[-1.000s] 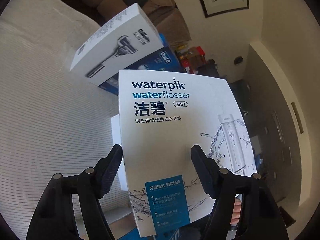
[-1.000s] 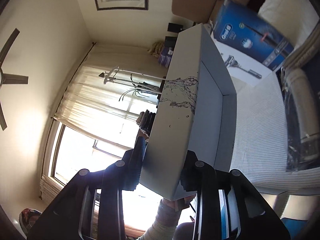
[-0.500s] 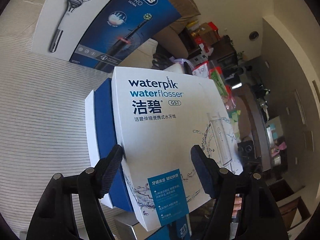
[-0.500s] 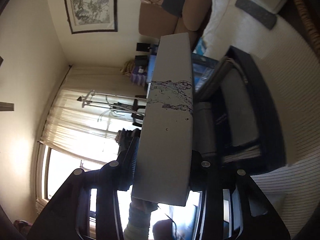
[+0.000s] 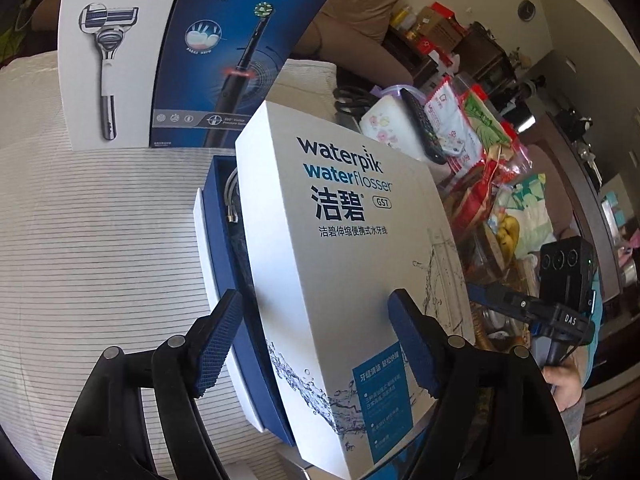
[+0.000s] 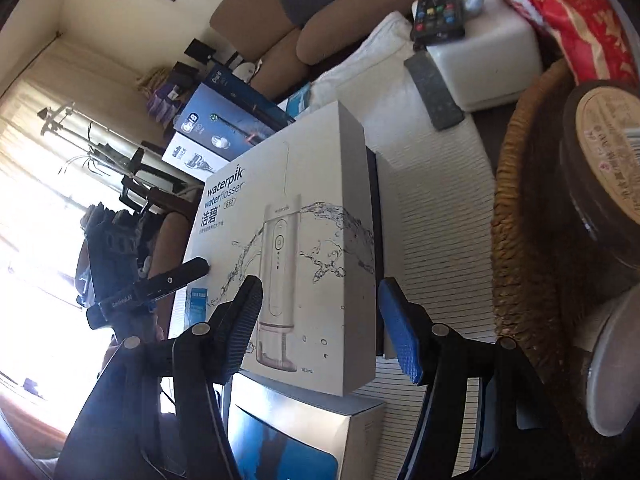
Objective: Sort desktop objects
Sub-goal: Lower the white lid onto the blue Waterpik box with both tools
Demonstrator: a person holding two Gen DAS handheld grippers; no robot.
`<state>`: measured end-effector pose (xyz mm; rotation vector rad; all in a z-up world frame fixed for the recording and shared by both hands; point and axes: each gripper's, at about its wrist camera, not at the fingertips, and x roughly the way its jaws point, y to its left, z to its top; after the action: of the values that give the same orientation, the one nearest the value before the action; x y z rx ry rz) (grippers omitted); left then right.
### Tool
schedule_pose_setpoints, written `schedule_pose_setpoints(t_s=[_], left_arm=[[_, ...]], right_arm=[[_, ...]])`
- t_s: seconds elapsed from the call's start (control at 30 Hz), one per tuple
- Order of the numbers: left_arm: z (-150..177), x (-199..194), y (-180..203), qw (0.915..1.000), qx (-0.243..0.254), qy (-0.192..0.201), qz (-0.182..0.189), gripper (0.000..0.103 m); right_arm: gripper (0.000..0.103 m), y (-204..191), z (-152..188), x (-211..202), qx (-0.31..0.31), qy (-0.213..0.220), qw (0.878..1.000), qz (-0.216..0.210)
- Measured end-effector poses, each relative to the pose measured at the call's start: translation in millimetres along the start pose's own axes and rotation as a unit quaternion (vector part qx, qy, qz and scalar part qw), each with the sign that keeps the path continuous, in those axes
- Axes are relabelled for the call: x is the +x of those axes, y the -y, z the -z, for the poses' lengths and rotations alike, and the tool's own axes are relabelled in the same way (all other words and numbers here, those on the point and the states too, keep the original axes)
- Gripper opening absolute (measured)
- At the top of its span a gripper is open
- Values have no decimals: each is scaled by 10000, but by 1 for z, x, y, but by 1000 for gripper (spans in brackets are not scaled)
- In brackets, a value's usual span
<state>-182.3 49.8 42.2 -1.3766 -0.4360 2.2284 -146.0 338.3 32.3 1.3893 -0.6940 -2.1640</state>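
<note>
The white Waterpik box lid (image 5: 344, 264) sits tilted over its blue-lined base (image 5: 224, 264), with a gap on the left where cables show. My left gripper (image 5: 316, 340) is open around the lid's near end; the pads do not press it. In the right wrist view the same lid (image 6: 304, 248) lies between the open fingers of my right gripper (image 6: 320, 320), which stand apart from its sides. A Gillette box (image 5: 108, 52) and an Oral-B box (image 5: 236, 52) stand behind.
A striped white cloth (image 5: 100, 260) covers the table. A woven basket (image 6: 516, 240) with a brown lidded tub (image 6: 604, 160) stands to the right. A remote (image 6: 438, 4) lies on a white box. Snack bags (image 5: 480, 148) pile up at the right. Another box (image 6: 304, 436) lies under the lid's near end.
The lid has come down from mid-air onto its blue base. My right gripper, shut on the lid's edge before, has opened and now looks down at the lid.
</note>
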Motion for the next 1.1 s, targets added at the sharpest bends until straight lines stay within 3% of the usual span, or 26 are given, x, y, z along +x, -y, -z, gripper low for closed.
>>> schedule_pose_setpoints(t_s=[0.1,0.2,0.3,0.5,0.63,0.9,1.1], left_arm=[[-3,-4,-5,10000,2,30,-70,78],[-5,-8,-15,9996,-11,86,-273,75],[-4,0,-27,9997,-180,-77,-130,79],[-14,14,-24,9997,-248,15,-9,79],[-36,25,-13,9998,-44,-4,-193,80],[-67,43,-13,9980,40,-118,-613,81],[-67,47,-25,9987,-125,-53,-498,82]], right_arm=[[60,0,-4,22,75,-107,9999,-74],[61,-12,-8,32,-100,-99,9998,126],[61,-21,-16,41,-212,-137,9988,414],[56,-22,-25,46,-326,-101,9965,768],[52,-22,-43,50,-251,68,9964,803],[48,-34,-73,77,-475,-143,9883,1445],[49,-30,-73,84,-436,-150,9884,1444]])
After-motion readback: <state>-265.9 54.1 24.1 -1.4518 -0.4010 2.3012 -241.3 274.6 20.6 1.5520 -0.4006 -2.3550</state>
